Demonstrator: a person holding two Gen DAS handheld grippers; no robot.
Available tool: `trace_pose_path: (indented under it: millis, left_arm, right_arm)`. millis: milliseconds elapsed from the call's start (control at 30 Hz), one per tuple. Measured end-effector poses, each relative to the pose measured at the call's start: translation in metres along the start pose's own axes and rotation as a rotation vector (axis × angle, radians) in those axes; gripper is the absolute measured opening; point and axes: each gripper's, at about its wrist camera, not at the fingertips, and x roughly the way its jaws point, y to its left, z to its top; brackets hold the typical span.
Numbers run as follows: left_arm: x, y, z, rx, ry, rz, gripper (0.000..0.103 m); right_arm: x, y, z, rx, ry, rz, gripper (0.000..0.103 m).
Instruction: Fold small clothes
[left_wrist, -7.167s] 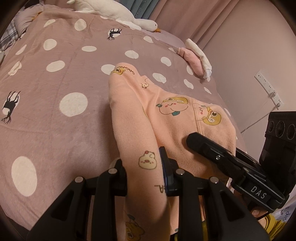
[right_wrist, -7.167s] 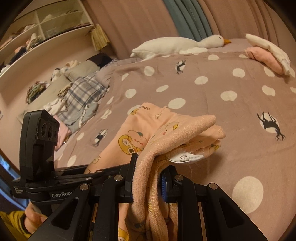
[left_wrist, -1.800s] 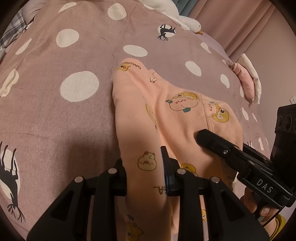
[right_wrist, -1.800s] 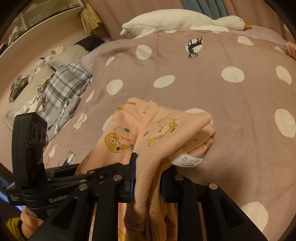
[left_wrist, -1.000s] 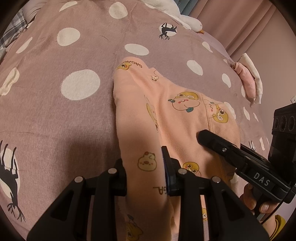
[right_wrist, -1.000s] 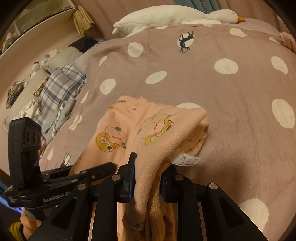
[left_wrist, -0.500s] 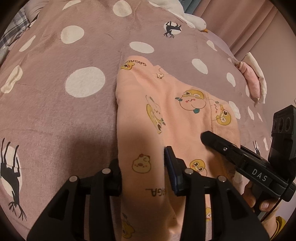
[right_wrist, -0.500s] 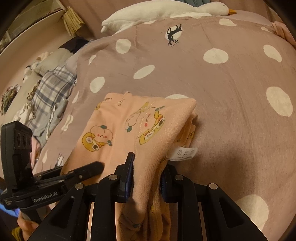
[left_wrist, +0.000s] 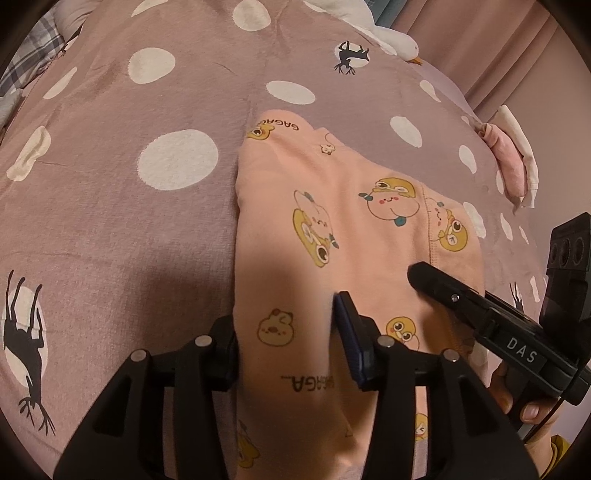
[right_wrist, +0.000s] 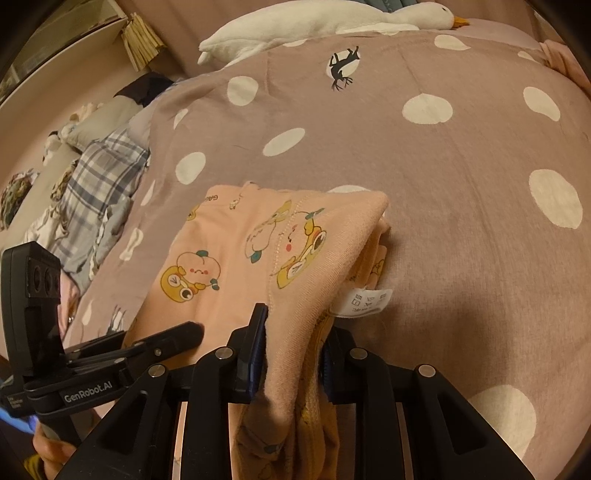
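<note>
Left gripper (left_wrist: 286, 328) had just spread, releasing the garment (left_wrist: 332, 229); right gripper (right_wrist: 293, 345) pinched its fold, unreleased.

Setting: we file as home bedroom. We note bed under mauve bedspread (right_wrist: 461, 206) with white dots and small black animal prints, filling most of both views. Long white plush goose (right_wrist: 325, 18) at far edge. Pink curtain (left_wrist: 480, 40) behind bed. We list plaid blanket (right_wrist: 99, 181) bunched at one side beside pale pillow (right_wrist: 107, 114); wall shelf (right_wrist: 55, 40) above. Folded pink and white clothes (left_wrist: 513, 158) near far corner. We see warm, dim indoor lighting.
</note>
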Motion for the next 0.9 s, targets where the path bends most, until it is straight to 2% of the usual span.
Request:
trace_pose_path:
  millis: [900]
  left_arm:
    - [-0.0050,0.0034,-0.0039,-0.013,0.015,0.050,0.060]
  right_arm:
    - [-0.0025,-0.0033,-0.0008,0.017,0.010,-0.003,0.028]
